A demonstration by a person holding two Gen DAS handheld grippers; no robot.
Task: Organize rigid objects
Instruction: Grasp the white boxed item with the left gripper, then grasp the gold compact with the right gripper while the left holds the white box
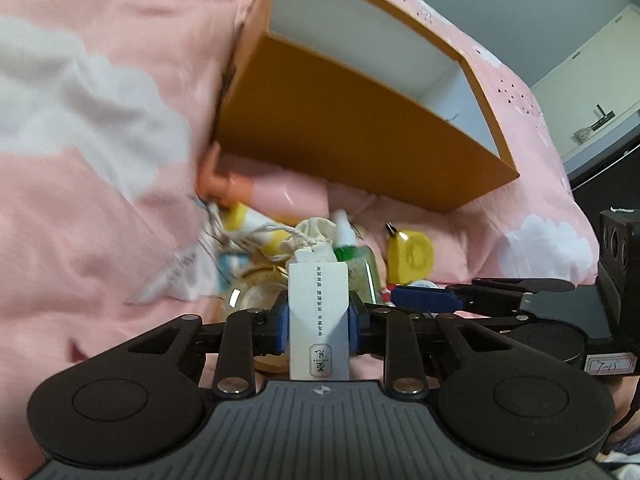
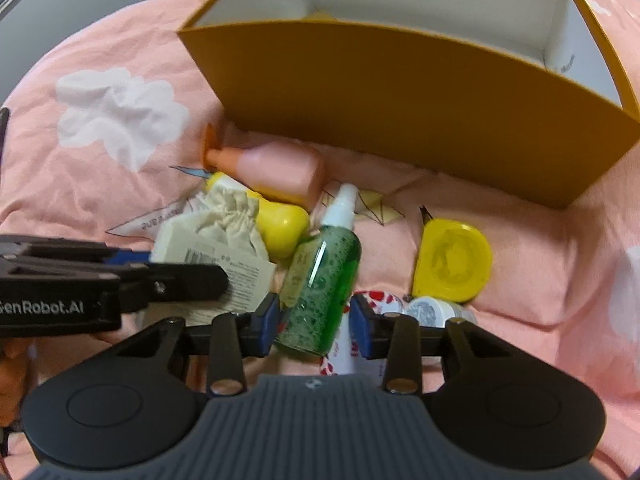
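Observation:
An open orange box (image 1: 352,120) with a white inside stands on the pink bedding; it also shows in the right wrist view (image 2: 400,100). My left gripper (image 1: 318,316) is shut on a tall white carton (image 1: 318,320) with printed text. My right gripper (image 2: 314,320) has its jaws on either side of a green spray bottle (image 2: 320,276) with a white nozzle; contact with the pads is unclear. A pink bottle (image 2: 272,168), a yellow bottle (image 2: 280,224), a cloth pouch (image 2: 228,216) and a yellow tape measure (image 2: 452,260) lie in front of the box.
Small white jars (image 2: 428,310) and a red-and-white packet (image 2: 376,300) lie by the right gripper. The left gripper's body (image 2: 80,284) shows at the left of the right wrist view. A dark cabinet with a counter (image 1: 600,132) stands beyond the bed.

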